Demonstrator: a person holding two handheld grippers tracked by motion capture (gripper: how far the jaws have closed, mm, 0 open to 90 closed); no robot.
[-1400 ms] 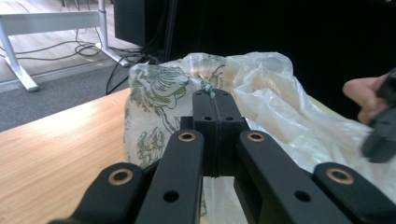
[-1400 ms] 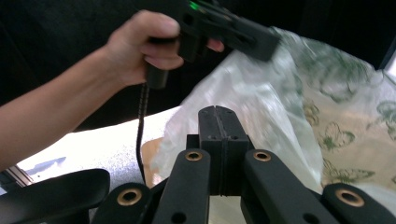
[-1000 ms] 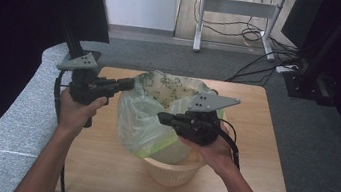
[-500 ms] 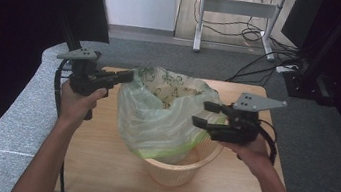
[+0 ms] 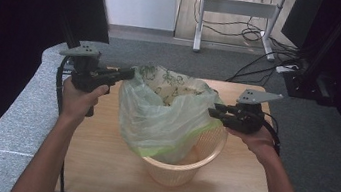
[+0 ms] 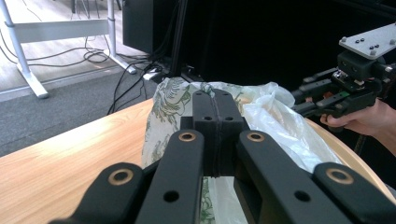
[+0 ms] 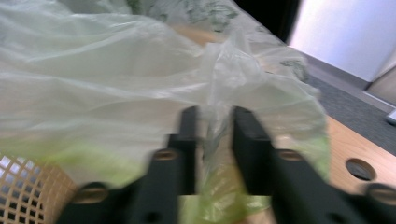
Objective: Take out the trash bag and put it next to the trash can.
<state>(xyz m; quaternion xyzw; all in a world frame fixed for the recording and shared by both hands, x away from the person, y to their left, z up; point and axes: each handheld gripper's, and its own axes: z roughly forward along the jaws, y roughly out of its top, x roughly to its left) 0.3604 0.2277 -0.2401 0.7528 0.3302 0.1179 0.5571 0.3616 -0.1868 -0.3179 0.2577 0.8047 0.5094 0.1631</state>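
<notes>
Stretching wide, the bag [image 5: 163,112] at mid-frame had opened over the basket [image 5: 183,171]; the left gripper [image 5: 126,73] stayed clamped on its rim, the right gripper [image 5: 212,113], jaws slightly apart around film, had swung rightward.

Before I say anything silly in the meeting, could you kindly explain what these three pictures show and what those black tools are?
A person holds a black two-jaw tool in each hand: the left hand-held gripper and the right hand-held gripper. One camera looks down from above; one rides on each tool, looking along its jaws. On the wooden table stands a pale lattice basket with a thin greenish plastic bag in it. The left jaws are shut on the bag's rim; the right jaws, with a gap between them, have bag film bunched in it.
</notes>
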